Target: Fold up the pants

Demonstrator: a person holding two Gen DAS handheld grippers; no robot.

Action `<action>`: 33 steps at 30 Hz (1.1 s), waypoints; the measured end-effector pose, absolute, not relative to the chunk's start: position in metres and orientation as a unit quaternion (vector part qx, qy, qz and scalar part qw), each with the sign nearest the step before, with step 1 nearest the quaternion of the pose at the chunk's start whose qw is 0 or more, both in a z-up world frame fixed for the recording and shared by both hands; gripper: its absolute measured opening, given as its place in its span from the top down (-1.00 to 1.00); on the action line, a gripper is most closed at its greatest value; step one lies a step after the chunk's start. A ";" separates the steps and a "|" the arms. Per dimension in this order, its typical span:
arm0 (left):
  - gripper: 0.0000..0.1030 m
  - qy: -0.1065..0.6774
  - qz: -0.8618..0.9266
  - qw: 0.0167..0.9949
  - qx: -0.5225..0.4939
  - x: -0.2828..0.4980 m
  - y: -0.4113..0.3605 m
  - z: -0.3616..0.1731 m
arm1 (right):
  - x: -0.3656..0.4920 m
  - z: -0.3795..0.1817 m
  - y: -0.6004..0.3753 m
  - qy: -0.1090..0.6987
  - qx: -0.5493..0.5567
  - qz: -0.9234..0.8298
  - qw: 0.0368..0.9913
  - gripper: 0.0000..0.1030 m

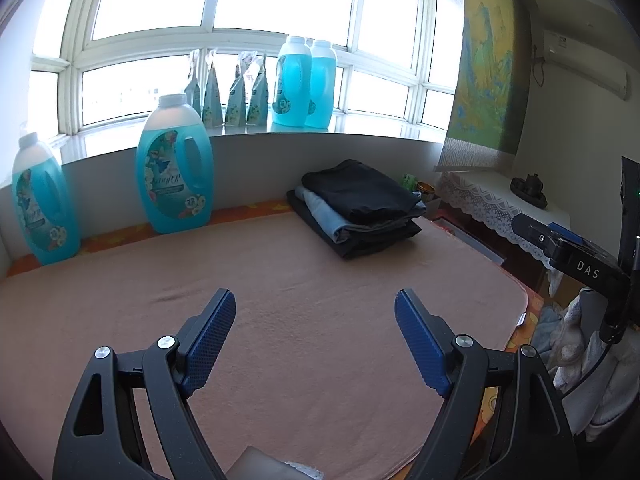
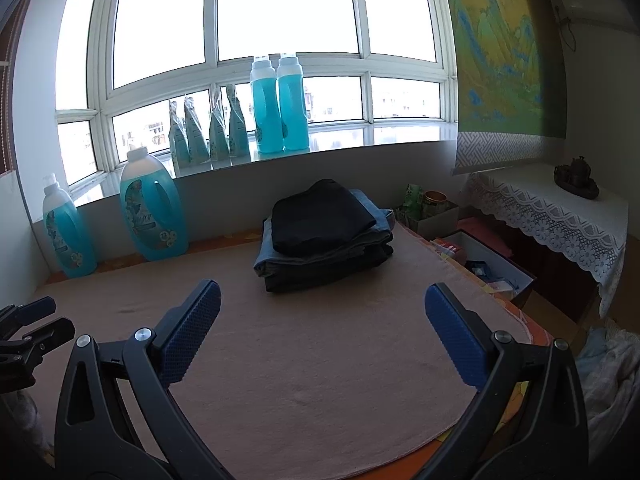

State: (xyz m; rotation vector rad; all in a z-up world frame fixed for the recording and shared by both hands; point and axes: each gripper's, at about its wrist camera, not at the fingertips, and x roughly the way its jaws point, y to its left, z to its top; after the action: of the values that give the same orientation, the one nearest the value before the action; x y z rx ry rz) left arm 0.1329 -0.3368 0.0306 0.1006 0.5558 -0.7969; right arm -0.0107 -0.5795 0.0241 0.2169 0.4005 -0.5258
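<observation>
A stack of folded pants (image 1: 360,210), black on top with blue denim and dark ones below, lies at the far right of the pink blanket (image 1: 280,288). It also shows in the right wrist view (image 2: 324,236) on the blanket (image 2: 320,360). My left gripper (image 1: 315,304) is open and empty, held above the blanket well short of the stack. My right gripper (image 2: 322,300) is open and empty, just in front of the stack. The right gripper's body (image 1: 580,264) shows at the right edge of the left wrist view, the left gripper's body (image 2: 28,332) at the left edge of the right wrist view.
Two blue detergent bottles (image 1: 174,168) stand at the blanket's back left edge. More bottles and pouches (image 1: 296,80) stand on the windowsill. A lace-covered side table (image 2: 560,216) and open boxes (image 2: 488,264) are at the right. Loose cloth (image 1: 580,360) lies beyond the table's right edge.
</observation>
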 end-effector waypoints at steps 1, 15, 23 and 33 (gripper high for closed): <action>-0.59 0.267 -0.383 0.883 0.047 0.133 -0.336 0.031 | -0.011 0.024 -0.580 0.197 0.106 -0.257 0.940 -1.00; -0.59 0.271 -0.379 0.884 0.044 0.136 -0.335 0.029 | -0.005 0.020 -0.579 0.199 0.108 -0.251 0.941 -1.00; -0.59 0.272 -0.380 0.883 0.045 0.136 -0.337 0.028 | -0.003 0.018 -0.580 0.200 0.108 -0.250 0.941 -1.00; -0.59 0.271 -0.381 0.883 0.045 0.136 -0.339 0.027 | -0.004 0.019 -0.578 0.200 0.109 -0.251 0.941 -1.00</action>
State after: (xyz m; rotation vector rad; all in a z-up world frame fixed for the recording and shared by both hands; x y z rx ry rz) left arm 0.1355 -0.3385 0.0268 0.0938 0.5636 -0.7942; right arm -0.0038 -0.5781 0.0186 0.2217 0.4081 -0.5121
